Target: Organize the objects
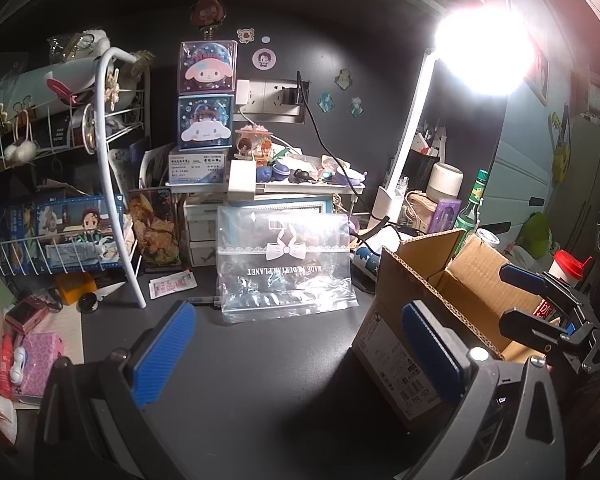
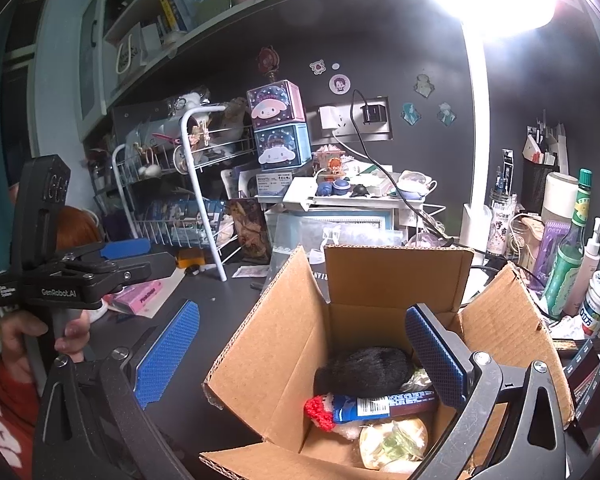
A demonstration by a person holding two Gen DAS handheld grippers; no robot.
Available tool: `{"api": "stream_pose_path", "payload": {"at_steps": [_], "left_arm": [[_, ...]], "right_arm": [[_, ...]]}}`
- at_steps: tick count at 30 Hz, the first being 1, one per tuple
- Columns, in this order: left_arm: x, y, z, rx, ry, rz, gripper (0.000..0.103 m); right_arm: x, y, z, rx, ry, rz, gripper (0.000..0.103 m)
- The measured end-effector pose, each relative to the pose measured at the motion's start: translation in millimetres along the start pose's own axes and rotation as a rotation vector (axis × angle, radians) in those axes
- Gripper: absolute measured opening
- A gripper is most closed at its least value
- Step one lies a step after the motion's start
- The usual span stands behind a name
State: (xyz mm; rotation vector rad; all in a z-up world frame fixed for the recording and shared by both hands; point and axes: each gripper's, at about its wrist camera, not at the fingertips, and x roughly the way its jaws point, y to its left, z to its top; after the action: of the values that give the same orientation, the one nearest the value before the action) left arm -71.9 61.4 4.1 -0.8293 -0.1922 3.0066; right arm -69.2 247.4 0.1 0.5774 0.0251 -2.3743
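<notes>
An open cardboard box (image 2: 284, 344) stands on the dark desk; in the left wrist view the box (image 1: 412, 300) is at the right. Inside lie a black fuzzy item (image 2: 364, 372), a red-and-blue packet (image 2: 376, 406) and a round pale item (image 2: 392, 440). My right gripper (image 2: 302, 356) is open and straddles the box's left wall, with one pad over the contents; it also shows as the right gripper (image 1: 506, 296) above the box. My left gripper (image 1: 298, 354) is open and holds nothing, low over the bare desk before a clear plastic bag (image 1: 284, 264). A hand (image 2: 68, 332) holds the left gripper (image 2: 162, 256).
A white wire rack (image 1: 112, 184) with cards and trinkets fills the left. Stacked character boxes (image 1: 206, 96) and a cluttered small shelf (image 1: 300, 184) stand at the back. A desk lamp (image 1: 412, 132), a green bottle (image 2: 568, 264) and jars crowd the right. A pink box (image 1: 40, 360) lies at the left.
</notes>
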Motion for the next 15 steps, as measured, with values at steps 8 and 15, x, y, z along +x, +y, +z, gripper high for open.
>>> {"api": "stream_pose_path", "payload": {"at_steps": [8, 15], "left_arm": [[-0.2, 0.5, 0.4, -0.002, 0.002, -0.002, 0.102], [-0.9, 0.2, -1.5, -0.001, 0.003, -0.006, 0.102]], "right_arm": [[1.9, 3.4, -1.5, 0.0, 0.004, 0.006, 0.103], [2.2, 4.3, -1.5, 0.003, 0.005, 0.005, 0.103]]}}
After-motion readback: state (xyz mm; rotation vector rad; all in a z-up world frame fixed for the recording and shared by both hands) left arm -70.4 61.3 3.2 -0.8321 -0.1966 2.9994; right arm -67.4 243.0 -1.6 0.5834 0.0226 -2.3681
